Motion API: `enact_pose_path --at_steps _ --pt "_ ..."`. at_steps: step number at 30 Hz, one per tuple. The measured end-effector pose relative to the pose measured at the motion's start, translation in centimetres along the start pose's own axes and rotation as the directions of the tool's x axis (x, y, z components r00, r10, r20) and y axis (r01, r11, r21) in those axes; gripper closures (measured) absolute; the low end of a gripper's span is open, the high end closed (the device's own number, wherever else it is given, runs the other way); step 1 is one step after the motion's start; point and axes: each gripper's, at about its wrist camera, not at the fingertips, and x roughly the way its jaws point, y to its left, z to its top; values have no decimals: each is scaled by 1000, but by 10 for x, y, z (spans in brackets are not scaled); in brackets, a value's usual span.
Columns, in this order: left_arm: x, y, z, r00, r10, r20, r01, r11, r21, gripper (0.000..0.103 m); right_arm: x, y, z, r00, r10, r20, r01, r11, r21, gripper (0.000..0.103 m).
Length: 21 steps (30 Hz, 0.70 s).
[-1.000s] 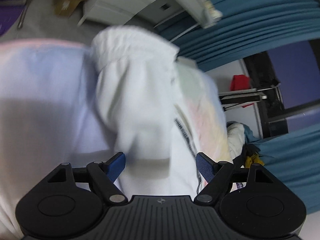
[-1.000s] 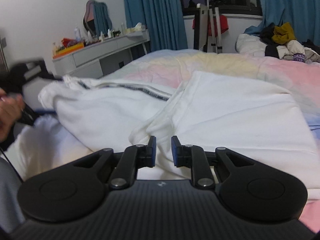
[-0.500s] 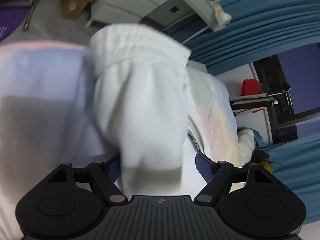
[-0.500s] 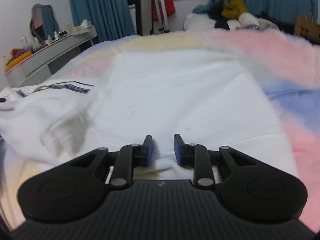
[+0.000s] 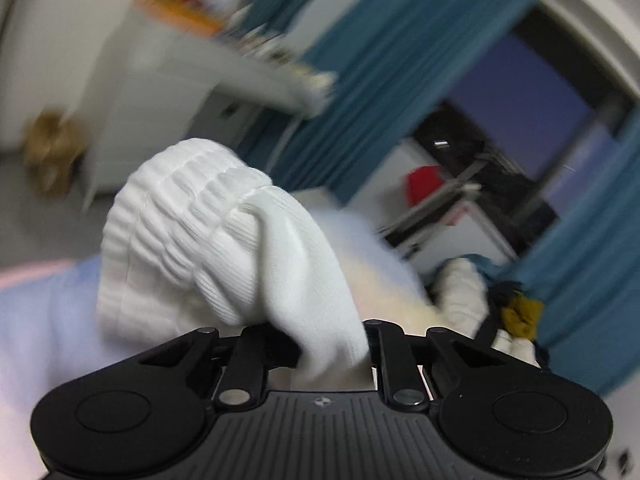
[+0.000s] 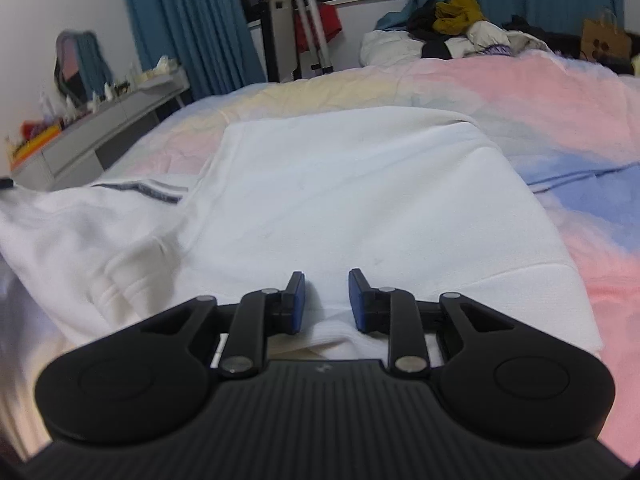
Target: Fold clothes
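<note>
Left tongs (image 5: pixel 332 354) gripping white garment (image 5: pixel 224 240)

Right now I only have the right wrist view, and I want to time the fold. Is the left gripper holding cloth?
Observer: Yes. The left gripper is shut on the white garment; fabric bunches between its fingers and hides the pads.
Operator: Which part of it?
Observer: The ribbed cuff stands up in front of that gripper.
Operator: Is that camera steady?
Observer: No. Behind the cloth, the blue curtains are smeared with motion blur.
</note>
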Motion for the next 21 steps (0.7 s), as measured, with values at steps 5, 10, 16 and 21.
enact_pose_path --at_steps 5,10,16,21 --pt "0 -89 -73 996 -91 15 83 958 273 84 -30 -12 18 993 -16 119 4 995 102 76" --pt "1 -177 -145 983 -181 4 152 837 526 83 -62 -38 37 970 -89 228 51 985 166 75" --pt "2 -279 -231 961 -272 -44 206 606 768 78 -90 -112 48 958 -104 267 -11 918 397 75" --pt "13 -282 -270 966 -216 -144 231 462 856 75 -94 -173 40 955 -20 295 -165 790 591 75"
